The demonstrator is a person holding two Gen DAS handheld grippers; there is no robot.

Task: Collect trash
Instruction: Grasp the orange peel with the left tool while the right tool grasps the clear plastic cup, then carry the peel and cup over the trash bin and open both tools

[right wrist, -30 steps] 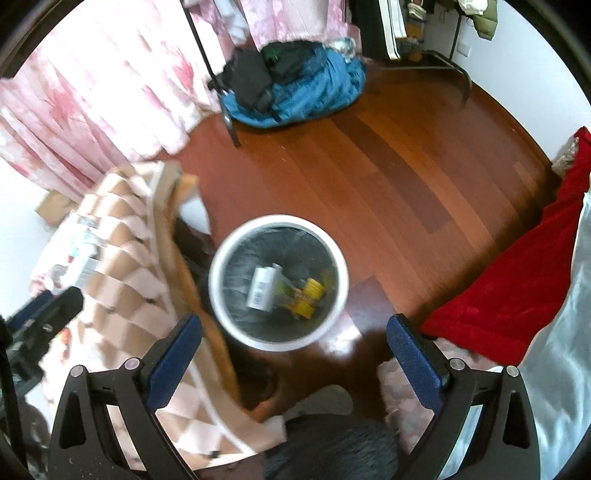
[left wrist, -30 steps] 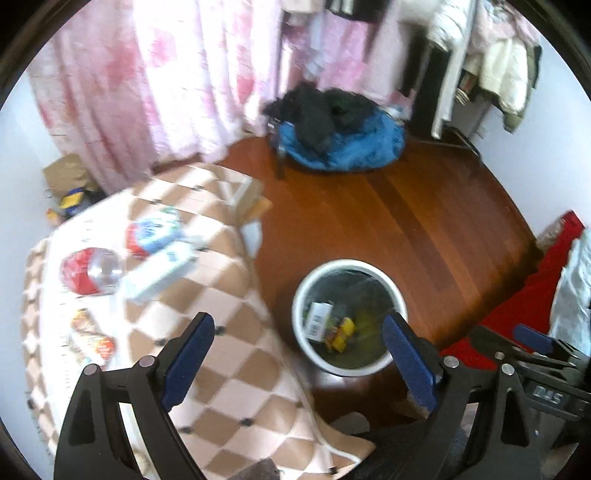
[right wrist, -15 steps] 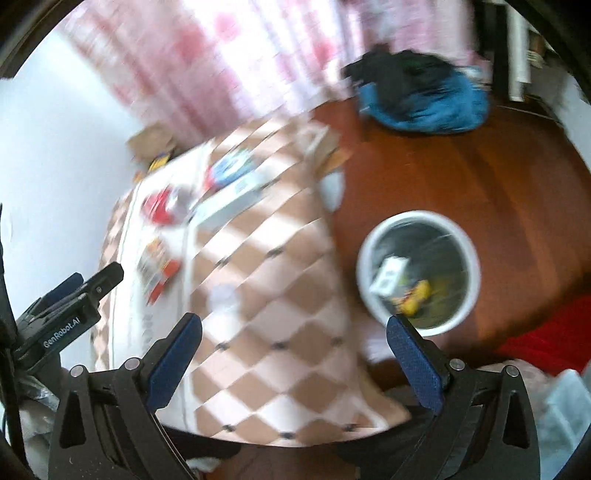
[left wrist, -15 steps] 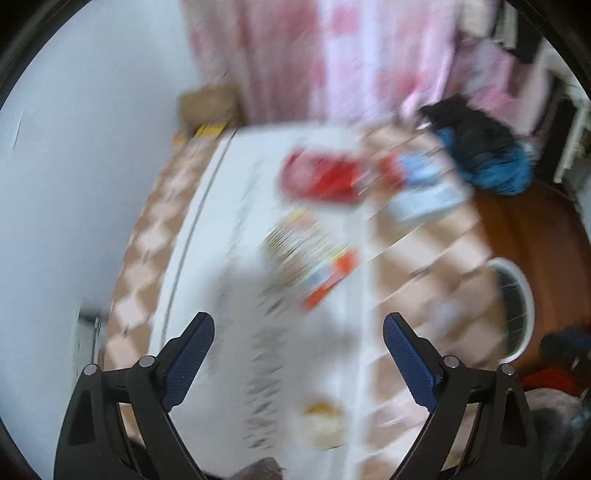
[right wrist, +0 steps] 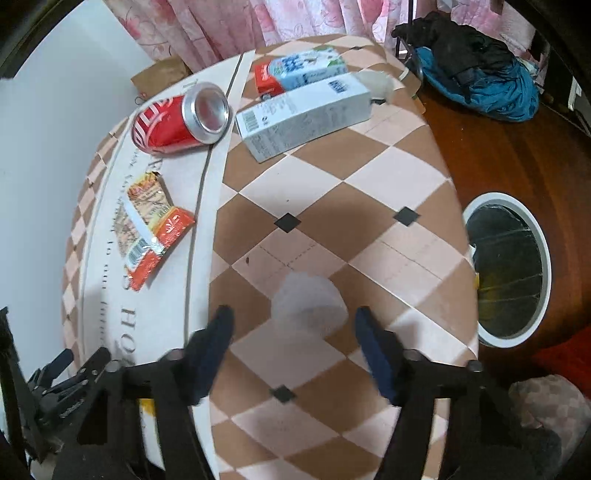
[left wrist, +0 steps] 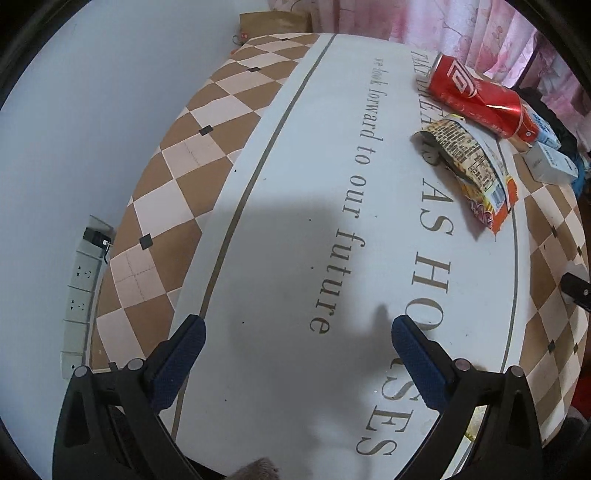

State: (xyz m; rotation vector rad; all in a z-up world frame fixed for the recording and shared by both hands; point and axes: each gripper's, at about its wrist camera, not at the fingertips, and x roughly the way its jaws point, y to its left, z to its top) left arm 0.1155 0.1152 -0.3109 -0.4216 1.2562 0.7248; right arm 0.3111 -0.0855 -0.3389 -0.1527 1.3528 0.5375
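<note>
My right gripper [right wrist: 293,321] points down at the checked tablecloth [right wrist: 332,184]. Its jaws are closing around a crumpled white tissue wad [right wrist: 308,302], and a gap still shows between the pads and the wad. Farther along the table lie a dented red can [right wrist: 177,122], a torn orange snack wrapper [right wrist: 155,225], a white carton [right wrist: 306,114] and a blue and red carton [right wrist: 299,68]. The white-rimmed bin [right wrist: 506,206] stands on the floor to the right. My left gripper [left wrist: 295,332] is still opening, wide over bare lettered cloth with nothing between its jaws. The can [left wrist: 480,99] and wrapper [left wrist: 476,173] lie ahead to its right.
A wall with a socket strip [left wrist: 79,291] runs close along the table's left side. A blue and black clothes pile [right wrist: 476,74] lies on the wooden floor [right wrist: 517,147] beyond the table. Pink curtains [right wrist: 221,22] hang behind. Red fabric [right wrist: 554,362] lies beside the bin.
Both views swung from the bin on the floor over to the tabletop and dropped closer to it. The right jaws narrowed around the tissue wad. The left jaws stayed wide.
</note>
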